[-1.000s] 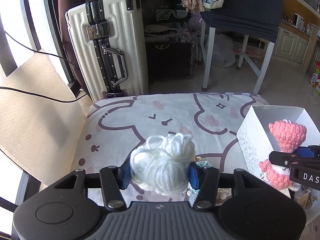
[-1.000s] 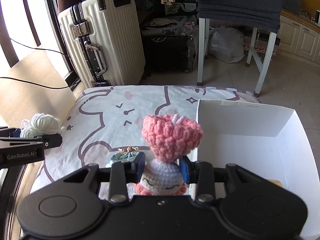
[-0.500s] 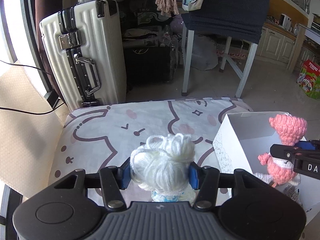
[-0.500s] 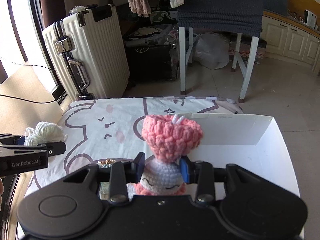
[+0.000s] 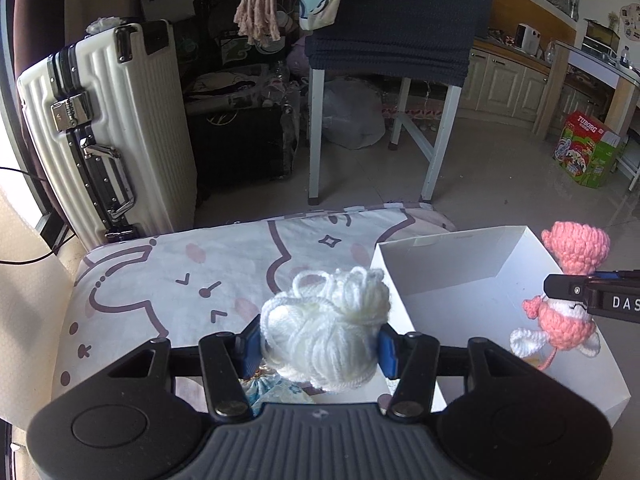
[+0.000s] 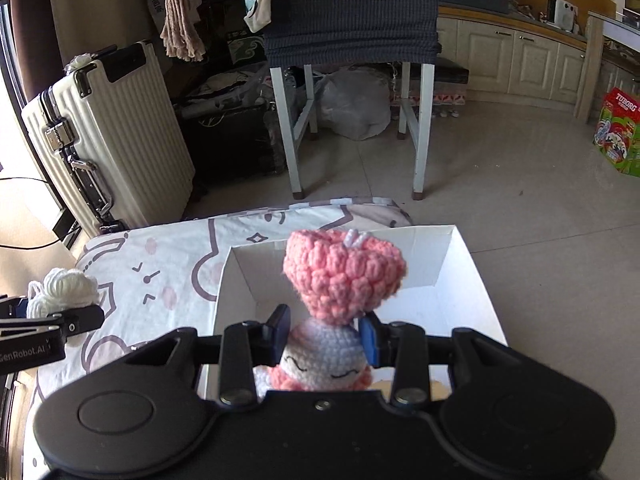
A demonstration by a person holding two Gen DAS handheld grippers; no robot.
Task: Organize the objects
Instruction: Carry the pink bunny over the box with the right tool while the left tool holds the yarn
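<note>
Left gripper [image 5: 318,346] clamps the white yarn ball [image 5: 326,330] between its blue pads, loose loops spilling above the fingertips. Right gripper [image 6: 323,332] is closed on the pink crochet doll [image 6: 334,304], pinching it at the neck, with the big pink head riding above the fingers and the body below them.

The white box [image 6: 460,264] sits directly ahead of and under the right fingers, so the doll hangs over its open top. For the left gripper, the box wall is just to the right of the fingers, and the yarn is not yet clearly over the opening.

Risks, as I read it: yarn is springy and loose, so a strand could snag on a pad at release and drag the ball back out. Letting go too early could drop it on the box rim or outside. The light box may slide or tip if a finger nudges its wall. Both grippers heading for one opening could bump. The top-heavy doll may tumble when released.

Under the fingers lies a cartoon-print cloth [image 5: 200,272], soft and likely uneven. Beyond the fingertips: tiled floor, a cream suitcase [image 5: 108,132] far left, a white-legged chair [image 5: 384,64] with dark fabric straight ahead, and kitchen cabinets far right.
</note>
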